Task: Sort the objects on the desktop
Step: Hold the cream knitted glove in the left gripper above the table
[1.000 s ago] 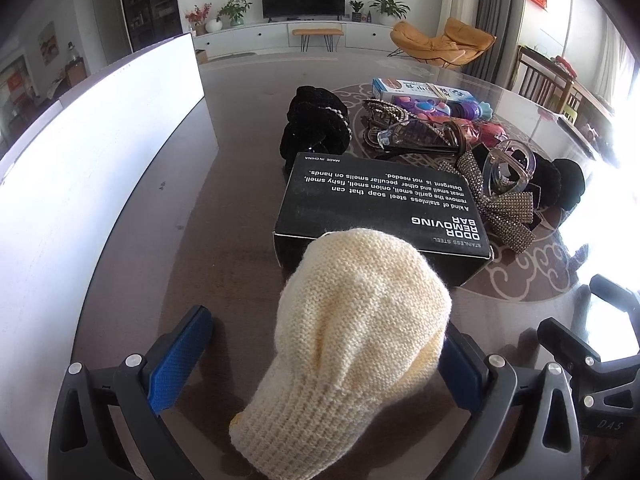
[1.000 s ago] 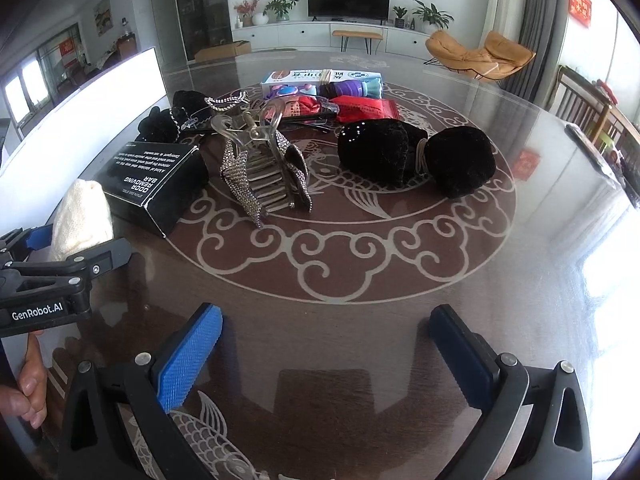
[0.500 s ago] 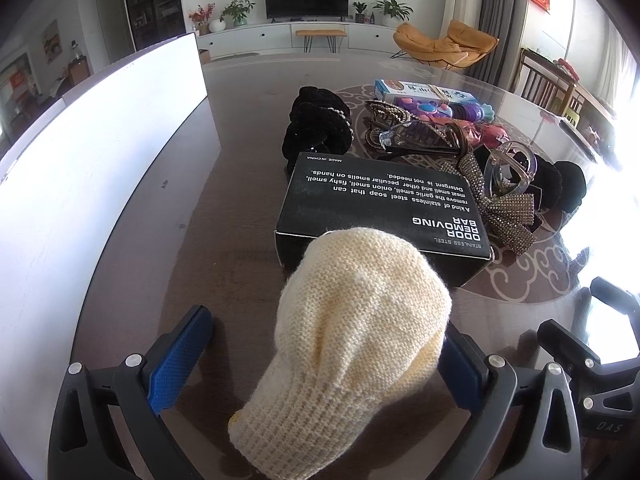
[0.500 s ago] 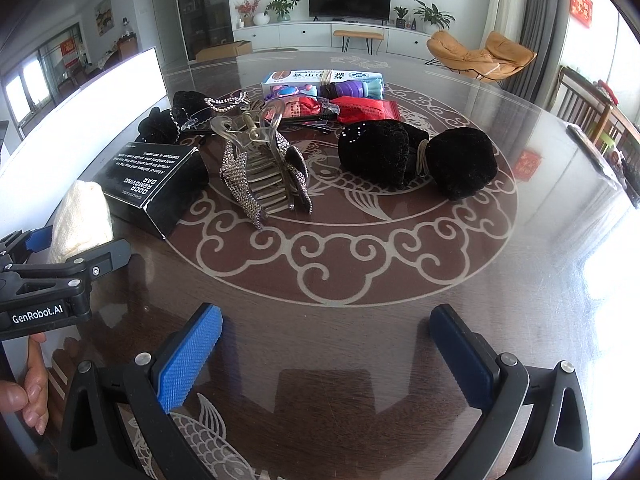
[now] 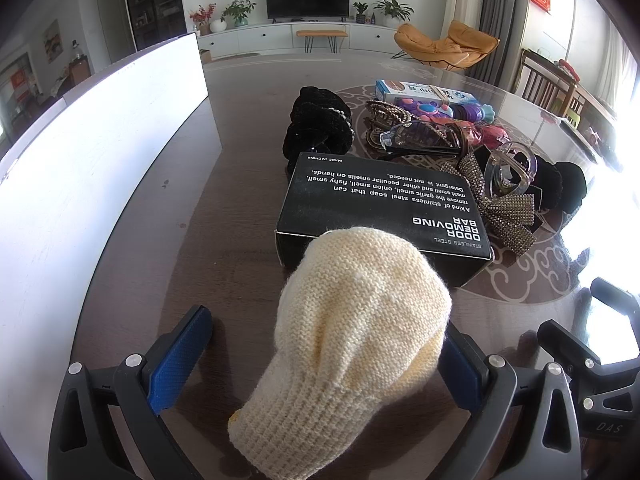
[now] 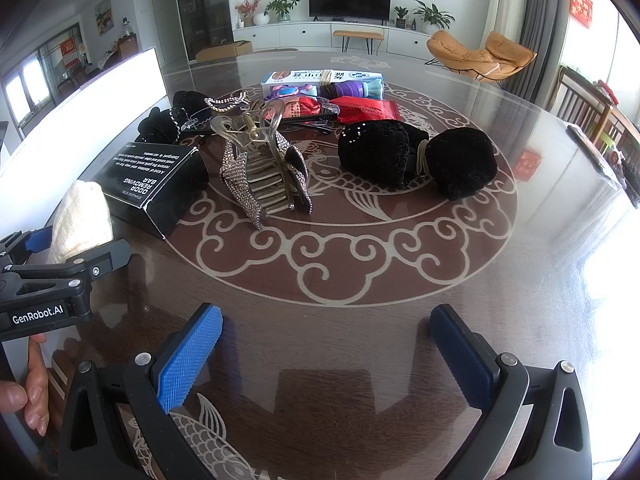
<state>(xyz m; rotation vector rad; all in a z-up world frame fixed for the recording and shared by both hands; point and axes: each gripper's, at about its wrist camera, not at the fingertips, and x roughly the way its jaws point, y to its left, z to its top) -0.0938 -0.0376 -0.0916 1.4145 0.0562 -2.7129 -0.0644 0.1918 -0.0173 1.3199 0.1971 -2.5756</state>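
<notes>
A cream knitted mitten (image 5: 356, 336) lies on the dark table between the fingers of my left gripper (image 5: 324, 344), which is open; the right finger touches or nearly touches it, the left finger (image 5: 180, 354) stands apart. The mitten also shows in the right wrist view (image 6: 82, 220). Just beyond it sits a black "Odor Removing Bar" box (image 5: 384, 216) (image 6: 154, 178). My right gripper (image 6: 326, 354) is open and empty over bare table. A rhinestone hair claw (image 6: 262, 172), black fuzzy scrunchies (image 6: 416, 158) and a red packet (image 6: 366, 110) lie further away.
A white board (image 5: 92, 152) stands along the table's left side. Another black scrunchie (image 5: 318, 128), sunglasses (image 5: 416, 138), a toothpaste box (image 6: 320, 78) and a purple toy (image 6: 352, 90) crowd the far middle. The left gripper's body (image 6: 48, 280) and a hand show at the right view's left edge.
Almost nothing differs. The left gripper has drifted very slightly; the mitten stays between its open fingers. The right gripper has not moved.
</notes>
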